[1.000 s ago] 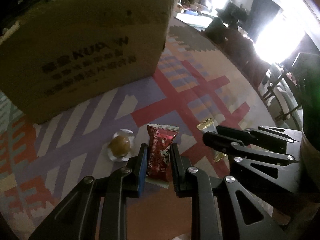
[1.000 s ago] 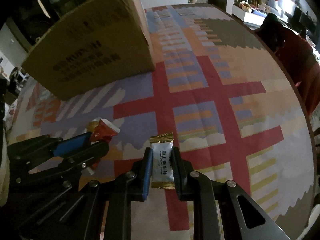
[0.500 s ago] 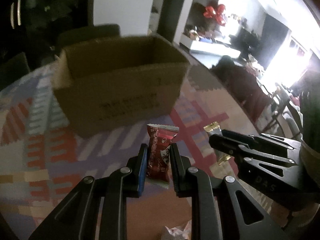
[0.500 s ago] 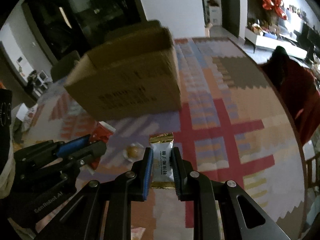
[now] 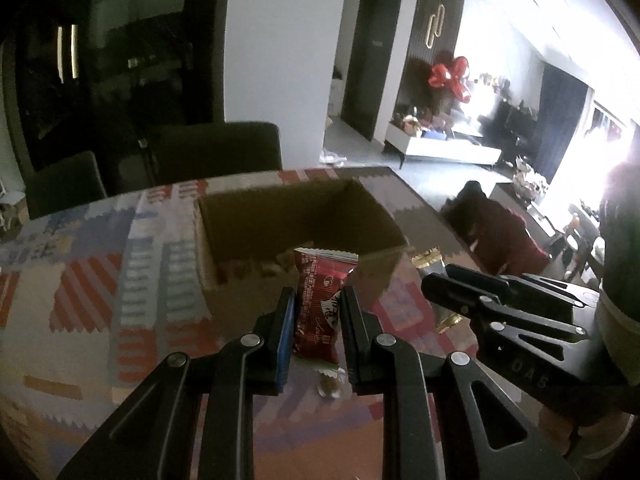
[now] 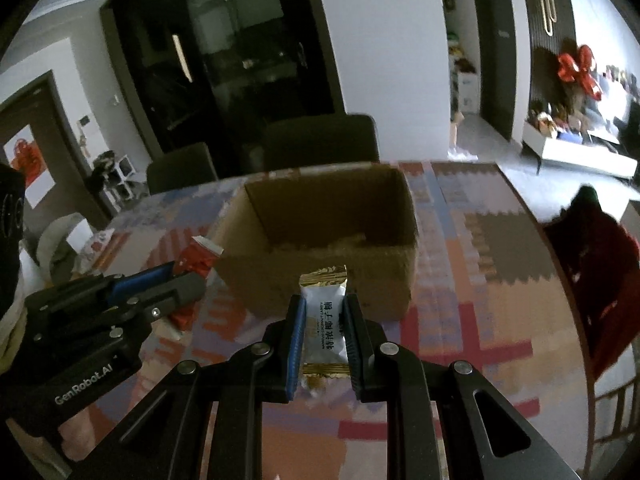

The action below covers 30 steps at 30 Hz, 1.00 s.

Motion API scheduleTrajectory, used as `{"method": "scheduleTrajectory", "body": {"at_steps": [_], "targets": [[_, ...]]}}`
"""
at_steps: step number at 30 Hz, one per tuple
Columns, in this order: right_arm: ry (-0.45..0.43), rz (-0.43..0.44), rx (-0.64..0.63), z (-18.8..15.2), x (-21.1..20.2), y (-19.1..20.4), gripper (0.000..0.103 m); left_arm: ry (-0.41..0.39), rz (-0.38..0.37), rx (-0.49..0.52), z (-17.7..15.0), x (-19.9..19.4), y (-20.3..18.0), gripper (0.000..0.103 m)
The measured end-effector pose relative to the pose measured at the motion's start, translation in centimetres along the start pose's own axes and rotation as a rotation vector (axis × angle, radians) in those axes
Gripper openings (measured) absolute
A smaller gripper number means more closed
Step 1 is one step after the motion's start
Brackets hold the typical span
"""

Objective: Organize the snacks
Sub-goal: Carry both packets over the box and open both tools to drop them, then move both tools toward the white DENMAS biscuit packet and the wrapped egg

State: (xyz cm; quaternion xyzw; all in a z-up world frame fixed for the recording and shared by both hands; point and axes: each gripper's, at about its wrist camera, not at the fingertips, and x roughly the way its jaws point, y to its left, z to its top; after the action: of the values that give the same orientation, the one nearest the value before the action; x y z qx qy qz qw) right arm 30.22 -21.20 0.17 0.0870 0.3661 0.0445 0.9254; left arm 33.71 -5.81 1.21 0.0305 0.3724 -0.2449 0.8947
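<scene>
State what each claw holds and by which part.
Left claw: red foil candy packet, gripped across its lower middle. Right claw: white gold-ended candy packet, gripped across its middle.

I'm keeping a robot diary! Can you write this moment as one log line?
left hand-held gripper: shut on red snack | right hand-held gripper: shut on white snack | box: open, ahead

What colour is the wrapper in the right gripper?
White with gold ends, the candy wrapper shows best in the right wrist view.

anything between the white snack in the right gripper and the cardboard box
Nothing: in the right wrist view the white snack is directly before the cardboard box, with only patterned tablecloth below.
</scene>
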Motion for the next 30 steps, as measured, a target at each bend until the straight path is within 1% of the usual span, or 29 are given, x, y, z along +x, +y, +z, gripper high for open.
{"method": "scheduleTrajectory", "body": {"at_steps": [4, 9, 12, 19, 25, 26, 27, 28, 29, 30], "targets": [[-0.026, 0.018, -0.029, 2.4, 0.3, 0.7, 0.021, -0.012, 0.008, -0.011, 1.6, -0.1, 0.7, 0.022], [-0.038, 0.018, -0.062, 4.5, 1.1, 1.2, 0.021, -0.015, 0.022, -0.019, 3.1, 0.5, 1.5, 0.022], [-0.032, 0.034, -0.066, 5.4, 2.0, 1.1, 0.021, -0.011, 0.028, -0.019, 3.8, 1.2, 1.8, 0.022], [-0.002, 0.030, -0.085, 7.5, 4.8, 0.4, 0.021, 0.026, 0.034, -0.036, 5.6, 3.5, 3.1, 0.022], [0.034, 0.019, -0.087, 8.2, 7.1, -0.1, 0.021, 0.068, 0.045, -0.039, 6.7, 5.8, 3.7, 0.023], [0.039, 0.018, -0.078, 8.2, 7.4, -0.3, 0.021, 0.070, 0.059, -0.043, 6.8, 6.2, 3.9, 0.027], [0.046, 0.010, -0.069, 8.3, 7.8, -0.5, 0.022, 0.068, 0.070, -0.043, 6.9, 6.3, 4.0, 0.042], [0.053, 0.000, -0.068, 8.4, 8.1, -0.6, 0.030, 0.064, 0.083, -0.044, 6.9, 6.4, 4.0, 0.049], [0.058, -0.019, -0.065, 8.4, 8.4, -0.7, 0.044, 0.053, 0.099, -0.049, 6.9, 6.3, 4.2, 0.054], [0.055, -0.033, -0.061, 8.2, 8.4, -0.9, 0.047, 0.050, 0.112, -0.050, 6.8, 6.2, 4.3, 0.054]]}}
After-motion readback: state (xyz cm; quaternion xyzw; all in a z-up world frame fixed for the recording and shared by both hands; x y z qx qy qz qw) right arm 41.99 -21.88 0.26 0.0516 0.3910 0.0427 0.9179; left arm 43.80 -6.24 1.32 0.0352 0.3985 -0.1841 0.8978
